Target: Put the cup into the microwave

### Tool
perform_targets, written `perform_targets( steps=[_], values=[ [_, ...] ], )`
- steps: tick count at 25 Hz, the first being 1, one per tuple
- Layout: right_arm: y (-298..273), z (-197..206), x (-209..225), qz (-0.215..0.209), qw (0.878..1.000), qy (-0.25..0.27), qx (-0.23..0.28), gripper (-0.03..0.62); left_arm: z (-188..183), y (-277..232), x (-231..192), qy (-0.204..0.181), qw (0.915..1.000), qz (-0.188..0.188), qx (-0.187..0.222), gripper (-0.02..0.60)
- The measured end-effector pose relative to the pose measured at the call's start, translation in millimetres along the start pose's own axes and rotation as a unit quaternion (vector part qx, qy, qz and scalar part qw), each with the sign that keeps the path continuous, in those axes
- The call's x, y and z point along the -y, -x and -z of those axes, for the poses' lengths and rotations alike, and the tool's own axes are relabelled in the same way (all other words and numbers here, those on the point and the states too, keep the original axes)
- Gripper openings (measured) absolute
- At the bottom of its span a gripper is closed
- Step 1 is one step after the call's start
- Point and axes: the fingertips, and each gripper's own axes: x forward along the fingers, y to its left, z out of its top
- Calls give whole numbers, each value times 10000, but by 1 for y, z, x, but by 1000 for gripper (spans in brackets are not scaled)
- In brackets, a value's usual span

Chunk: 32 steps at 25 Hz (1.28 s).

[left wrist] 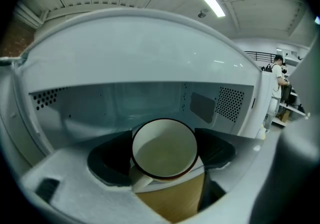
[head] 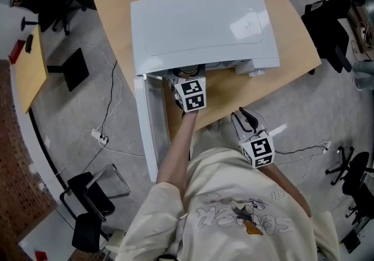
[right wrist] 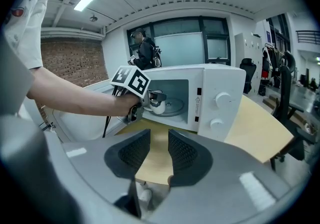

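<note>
The left gripper (left wrist: 164, 160) held the cup (left wrist: 164, 148) by its sides between its fingers (left wrist: 112, 160), just at the open front of the microwave (head: 198, 26). The cup looked stiff, light, smooth and breakable, so I judge this firm hold across the wall suited it. The right gripper (right wrist: 159, 155) had its fingers narrowly apart, with nothing between them.

Tiny in the right gripper view, the cup (right wrist: 157, 104) sits half behind the left tool (right wrist: 151, 98); overhead, the microwave (head: 198, 26) top hides it entirely.
</note>
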Motion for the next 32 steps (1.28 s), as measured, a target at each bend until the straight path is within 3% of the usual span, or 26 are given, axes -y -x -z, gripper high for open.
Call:
perform_targets(
  steps=[16,21,32],
  values=[
    [6,8,6,169,9998,-88,-102,120,-17,-27,0,-298,9993,-56,207,393],
    [6,7,6,172,9998,-79,-85,120,-37,-22,4,-410,9978,-58,508,371],
    [7,3,6,100,9999,-39,33,120,-42,-10,4,-348,9978,-99,554,360]
  ],
)
